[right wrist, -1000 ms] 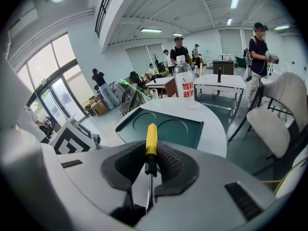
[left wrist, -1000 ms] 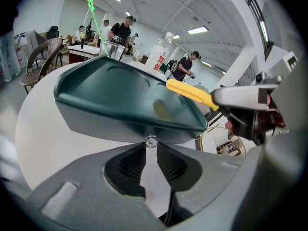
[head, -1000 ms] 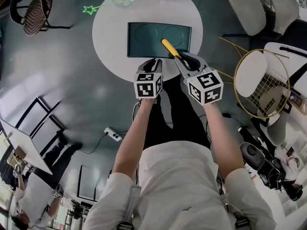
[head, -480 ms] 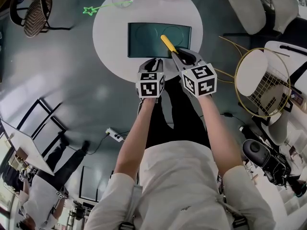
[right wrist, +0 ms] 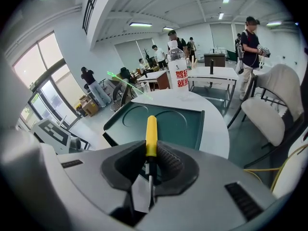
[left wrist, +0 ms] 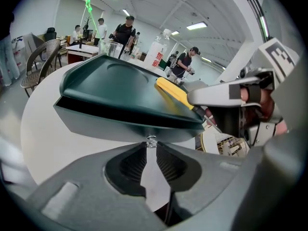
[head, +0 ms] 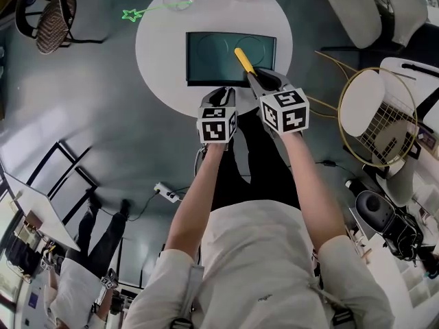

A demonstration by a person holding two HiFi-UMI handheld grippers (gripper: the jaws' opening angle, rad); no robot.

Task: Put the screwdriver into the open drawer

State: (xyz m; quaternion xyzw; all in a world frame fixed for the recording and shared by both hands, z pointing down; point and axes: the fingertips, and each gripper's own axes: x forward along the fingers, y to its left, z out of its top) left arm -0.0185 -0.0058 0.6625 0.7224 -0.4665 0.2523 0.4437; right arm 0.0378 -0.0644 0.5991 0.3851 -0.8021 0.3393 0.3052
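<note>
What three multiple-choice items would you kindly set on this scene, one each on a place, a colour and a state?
1. Where does the handle of the screwdriver reach?
A. Over the green box on the table
B. Onto a chair seat
C. Under the tabletop

2. What colour is that handle?
A. Red
B. Yellow
C. Blue

3. How do the tongs of the right gripper stand?
A. Wide apart and empty
B. Shut on a bottle
C. Shut on the screwdriver

Answers:
1 A: the head view shows the handle above the box's top.
2 B: the head view and both gripper views show it yellow.
3 C: the right gripper view shows the tongs clamped on the shaft and the base of the handle.
</note>
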